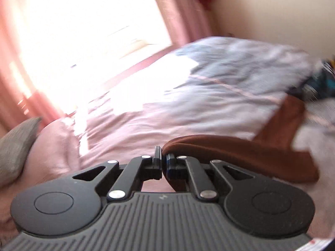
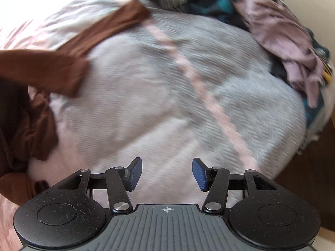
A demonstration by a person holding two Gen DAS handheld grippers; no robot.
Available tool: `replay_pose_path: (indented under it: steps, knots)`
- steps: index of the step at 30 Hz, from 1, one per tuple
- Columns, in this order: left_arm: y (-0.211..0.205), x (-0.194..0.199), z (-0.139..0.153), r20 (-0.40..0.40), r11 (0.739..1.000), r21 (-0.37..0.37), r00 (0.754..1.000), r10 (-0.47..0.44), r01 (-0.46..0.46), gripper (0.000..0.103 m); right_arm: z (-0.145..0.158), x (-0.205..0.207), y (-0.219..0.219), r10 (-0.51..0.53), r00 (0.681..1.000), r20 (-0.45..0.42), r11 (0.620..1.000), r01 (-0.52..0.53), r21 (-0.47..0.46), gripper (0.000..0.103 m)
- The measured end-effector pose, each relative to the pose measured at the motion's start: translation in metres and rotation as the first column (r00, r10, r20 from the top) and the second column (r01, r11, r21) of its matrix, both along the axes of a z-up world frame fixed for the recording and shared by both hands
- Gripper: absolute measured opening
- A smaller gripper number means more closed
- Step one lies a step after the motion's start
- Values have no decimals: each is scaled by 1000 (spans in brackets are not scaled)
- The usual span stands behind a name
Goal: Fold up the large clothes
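Left wrist view: left gripper (image 1: 162,163) has its jaws pressed together, pinching an edge of the brown garment (image 1: 240,146). From the pinch the cloth runs right, w/ a long strip (prob. a sleeve) stretching up to the far right across the bed (image 1: 146,121). The bed has a pink/grey striped cover, and there's a bright window (image 1: 88,25) w/ pink curtains far left. A grey pillow (image 1: 16,146) sits near left. Frame is blurry, so no detail on which hem or seam is held.

Right wrist view: right gripper (image 2: 167,174) has jaws spread wide w/ nothing between them, hovering over bare bed cover (image 2: 167,83). The brown garment (image 2: 41,69) is at the left edge: one sleeve-like strip reaching to the far middle, the rest bunched and rumpled near left. A pile of other clothes (image 2: 282,31) (pale mauve, teal/dark pattern) lies far right, unfolded.

Progress, judged: early. Brown garment is only held at one point and isn't spread flat; no fold line is visible. Left to do: get a 2nd grip w/ the right gripper, lay it out, fold it, then tackle the pile.
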State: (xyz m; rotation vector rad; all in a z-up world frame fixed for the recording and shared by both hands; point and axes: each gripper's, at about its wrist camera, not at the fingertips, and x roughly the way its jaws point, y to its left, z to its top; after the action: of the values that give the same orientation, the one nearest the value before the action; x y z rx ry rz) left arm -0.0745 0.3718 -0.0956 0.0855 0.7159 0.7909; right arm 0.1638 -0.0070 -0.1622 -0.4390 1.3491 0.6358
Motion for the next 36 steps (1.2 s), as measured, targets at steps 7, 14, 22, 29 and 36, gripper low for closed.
replay_pose_path:
  steps: [7,14,22,29,36]
  knots:
    - [143,-227,8,47,754,-133,756,653,-643,4,-12,-37,76,149,989,7,988,-149,49,50]
    - [130,-381,-110,-232,348,-368,448,864,-862,19,-46,-75,144,333,943,9,939,-333,87,50]
    - [52,-360,-145,-260,422,-515,605,753,-746,22,-73,-101,205,475,873,113,871,-484,82,50]
    - [67,-320,-133,-175,581,-493,728,663,-648,38,-75,-97,254,565,784,258,784,-608,127,50]
    - [124,-275,-141,-214,767,-353,844,492,-536,40,-94,-77,337,681,669,298,632,-742,222,58]
